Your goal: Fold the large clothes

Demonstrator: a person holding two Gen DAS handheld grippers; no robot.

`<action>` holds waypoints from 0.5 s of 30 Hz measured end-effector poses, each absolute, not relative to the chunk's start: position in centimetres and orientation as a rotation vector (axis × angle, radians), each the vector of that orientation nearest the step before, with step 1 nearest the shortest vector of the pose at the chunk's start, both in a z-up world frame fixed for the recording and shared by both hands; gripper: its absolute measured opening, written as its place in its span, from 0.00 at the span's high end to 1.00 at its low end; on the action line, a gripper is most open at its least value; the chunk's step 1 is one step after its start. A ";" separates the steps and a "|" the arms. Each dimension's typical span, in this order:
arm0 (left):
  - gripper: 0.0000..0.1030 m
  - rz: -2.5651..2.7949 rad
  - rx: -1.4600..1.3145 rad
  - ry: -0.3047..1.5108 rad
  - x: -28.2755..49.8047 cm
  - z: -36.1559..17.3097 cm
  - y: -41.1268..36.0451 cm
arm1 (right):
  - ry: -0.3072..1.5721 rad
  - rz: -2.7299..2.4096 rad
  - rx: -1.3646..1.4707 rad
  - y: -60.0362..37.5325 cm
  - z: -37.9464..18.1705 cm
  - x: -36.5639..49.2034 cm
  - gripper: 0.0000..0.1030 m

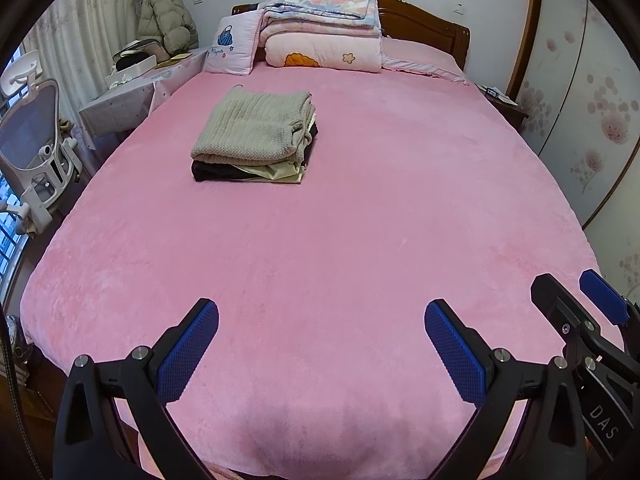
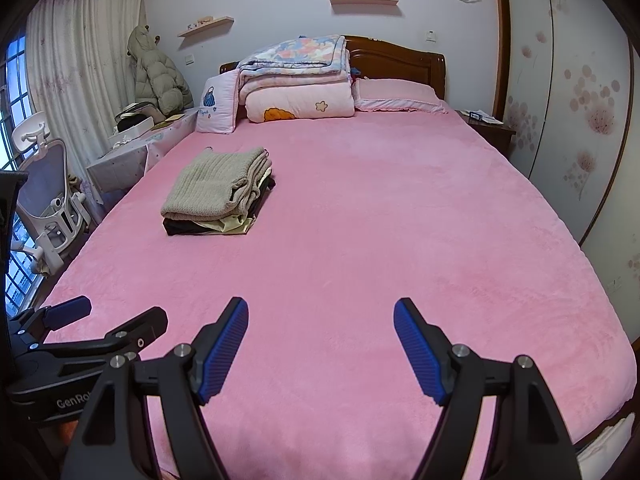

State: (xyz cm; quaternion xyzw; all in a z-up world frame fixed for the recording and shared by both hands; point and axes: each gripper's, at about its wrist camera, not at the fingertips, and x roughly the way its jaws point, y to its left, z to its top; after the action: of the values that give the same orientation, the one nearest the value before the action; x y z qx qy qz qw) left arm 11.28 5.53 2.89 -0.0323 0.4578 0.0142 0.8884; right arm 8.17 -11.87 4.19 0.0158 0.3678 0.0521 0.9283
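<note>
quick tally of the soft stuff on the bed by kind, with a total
stack of folded clothes: 1
folded quilts: 2, one on the other
pillows: 2, embroidered and flat pink
total: 5

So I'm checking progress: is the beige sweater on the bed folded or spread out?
Folded. The beige sweater lies as a neat rectangle with stacked layered edges, on top of other folded clothes on the pink bed.
</note>
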 end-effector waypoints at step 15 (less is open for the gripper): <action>0.01 0.037 -0.069 0.957 11.3 2.7 5.3 | 0.757 0.110 0.036 -11.6 4.0 7.9 0.27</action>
State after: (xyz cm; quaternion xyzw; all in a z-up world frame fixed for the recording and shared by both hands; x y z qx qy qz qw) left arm 11.33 5.31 2.69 -0.0333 0.4602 0.0176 0.8870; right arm 7.88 -11.61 4.01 0.0175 0.3692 0.0537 0.9276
